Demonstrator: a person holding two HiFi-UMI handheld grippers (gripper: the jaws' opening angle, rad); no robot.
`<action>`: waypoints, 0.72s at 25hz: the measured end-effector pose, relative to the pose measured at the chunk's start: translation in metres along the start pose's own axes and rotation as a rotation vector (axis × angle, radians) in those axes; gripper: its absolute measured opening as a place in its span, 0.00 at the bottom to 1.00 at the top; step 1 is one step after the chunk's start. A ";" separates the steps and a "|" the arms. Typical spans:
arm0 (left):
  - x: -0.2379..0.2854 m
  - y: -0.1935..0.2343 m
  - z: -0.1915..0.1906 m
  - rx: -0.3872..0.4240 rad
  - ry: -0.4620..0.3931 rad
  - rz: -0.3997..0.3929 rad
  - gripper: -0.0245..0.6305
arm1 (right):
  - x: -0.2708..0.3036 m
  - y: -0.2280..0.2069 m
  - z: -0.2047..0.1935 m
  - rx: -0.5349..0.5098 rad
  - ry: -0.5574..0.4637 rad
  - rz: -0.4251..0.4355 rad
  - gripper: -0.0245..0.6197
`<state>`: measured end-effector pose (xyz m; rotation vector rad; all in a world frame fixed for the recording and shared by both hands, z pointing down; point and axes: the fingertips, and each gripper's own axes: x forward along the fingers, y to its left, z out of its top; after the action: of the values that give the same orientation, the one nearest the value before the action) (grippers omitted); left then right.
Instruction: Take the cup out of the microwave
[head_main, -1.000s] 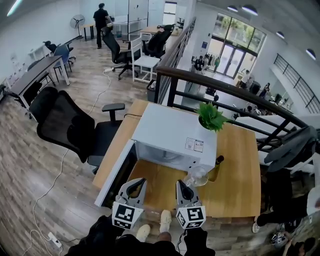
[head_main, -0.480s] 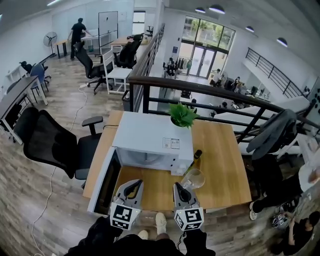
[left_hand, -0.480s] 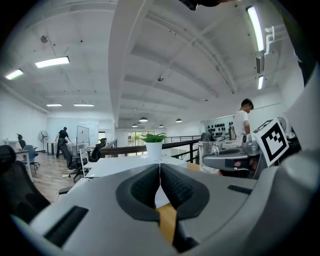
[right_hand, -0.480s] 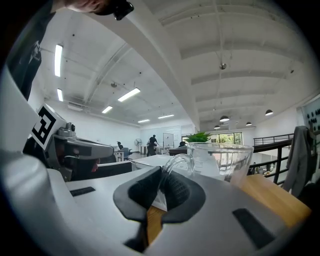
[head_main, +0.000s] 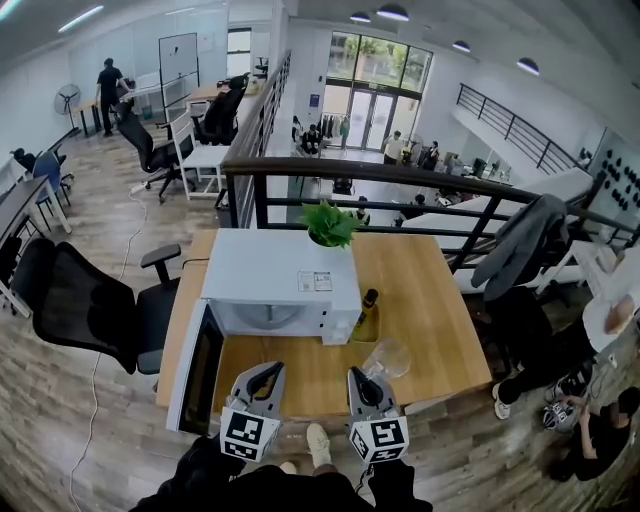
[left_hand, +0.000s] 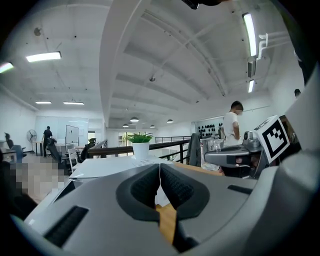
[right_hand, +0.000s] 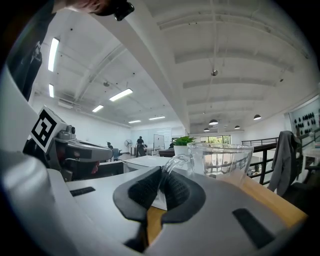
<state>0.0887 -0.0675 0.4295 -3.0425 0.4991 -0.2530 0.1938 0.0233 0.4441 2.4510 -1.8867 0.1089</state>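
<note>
Jaws: right gripper (right_hand: 161, 176) pinching cup (right_hand: 223, 159) handle; left gripper (left_hand: 159, 172) pressed together, empty; cup farther from microwave (head_main: 280, 280) than before.

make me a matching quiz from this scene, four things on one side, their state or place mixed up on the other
1 glass cup
2 microwave door
3 left gripper
4 dark bottle

a standing on the table beside the microwave
b shut, nothing held
c swung open
d handle pinched in the right gripper

Pairs: 1-d, 2-c, 3-b, 4-a
</note>
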 end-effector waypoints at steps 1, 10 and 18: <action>0.000 -0.002 0.001 0.002 -0.001 -0.007 0.07 | -0.002 -0.001 0.000 0.000 0.000 -0.007 0.07; 0.004 -0.009 0.001 0.006 0.009 -0.028 0.07 | -0.010 -0.006 0.000 -0.002 -0.002 -0.032 0.07; 0.005 -0.003 0.002 0.007 0.005 -0.029 0.07 | -0.006 -0.003 0.002 -0.007 -0.009 -0.028 0.07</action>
<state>0.0949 -0.0661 0.4284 -3.0446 0.4531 -0.2625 0.1950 0.0295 0.4418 2.4764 -1.8518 0.0900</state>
